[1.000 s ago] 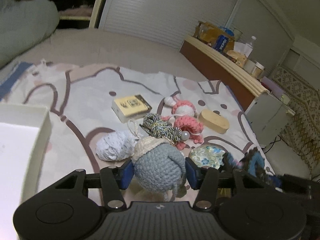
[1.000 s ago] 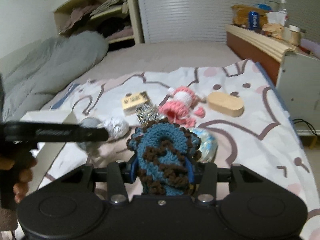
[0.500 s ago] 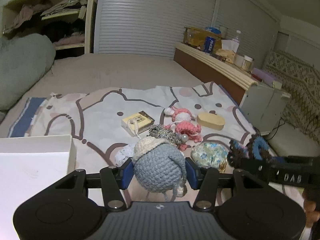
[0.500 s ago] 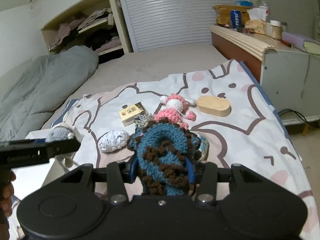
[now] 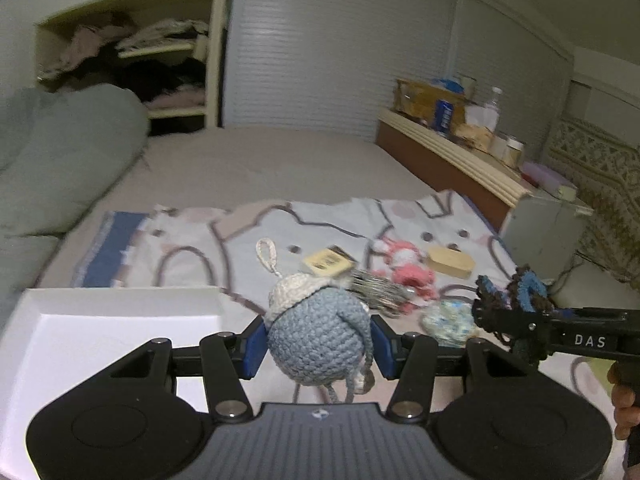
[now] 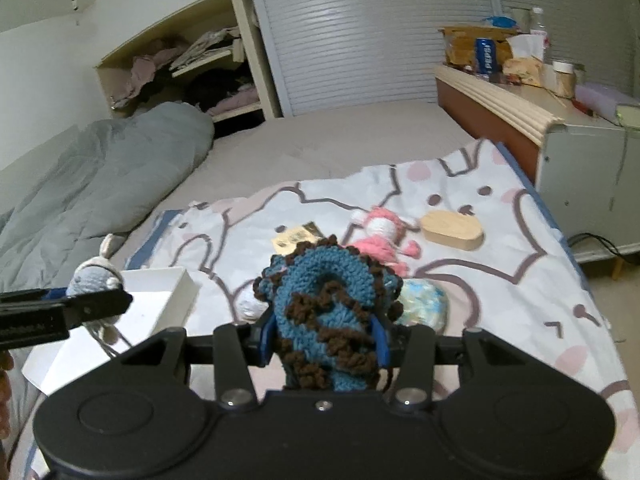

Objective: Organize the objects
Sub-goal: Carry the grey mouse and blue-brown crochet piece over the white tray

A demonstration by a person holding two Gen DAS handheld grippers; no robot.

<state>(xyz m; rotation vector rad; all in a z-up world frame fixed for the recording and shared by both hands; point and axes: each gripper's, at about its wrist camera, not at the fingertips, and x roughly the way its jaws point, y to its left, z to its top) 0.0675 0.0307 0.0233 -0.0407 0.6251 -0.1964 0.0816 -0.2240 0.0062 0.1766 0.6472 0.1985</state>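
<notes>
My left gripper (image 5: 318, 346) is shut on a grey-blue crochet doll (image 5: 316, 340) with a cream cap and loop, held in the air beside the white box (image 5: 120, 312). My right gripper (image 6: 324, 338) is shut on a blue and brown crochet piece (image 6: 328, 312), held above the bed's near part. The right gripper shows in the left wrist view (image 5: 516, 320), the left gripper in the right wrist view (image 6: 96, 304) over the white box (image 6: 160, 296). On the blanket lie a pink crochet doll (image 6: 384, 232), a wooden oval case (image 6: 452, 232), a yellow card box (image 6: 296, 236), a floral pouch (image 6: 424, 304) and a white crochet ball (image 6: 250, 302).
A striped zebra-pattern item (image 5: 380, 288) lies by the pink doll. A grey duvet (image 6: 100, 184) is piled at the left. A headboard shelf (image 6: 500, 92) with a can, bottle and boxes runs along the right. An open closet (image 6: 192, 72) stands behind.
Both grippers have lifted with their crochet items. The left gripper has moved left toward the white box, which now fills more of its view.
</notes>
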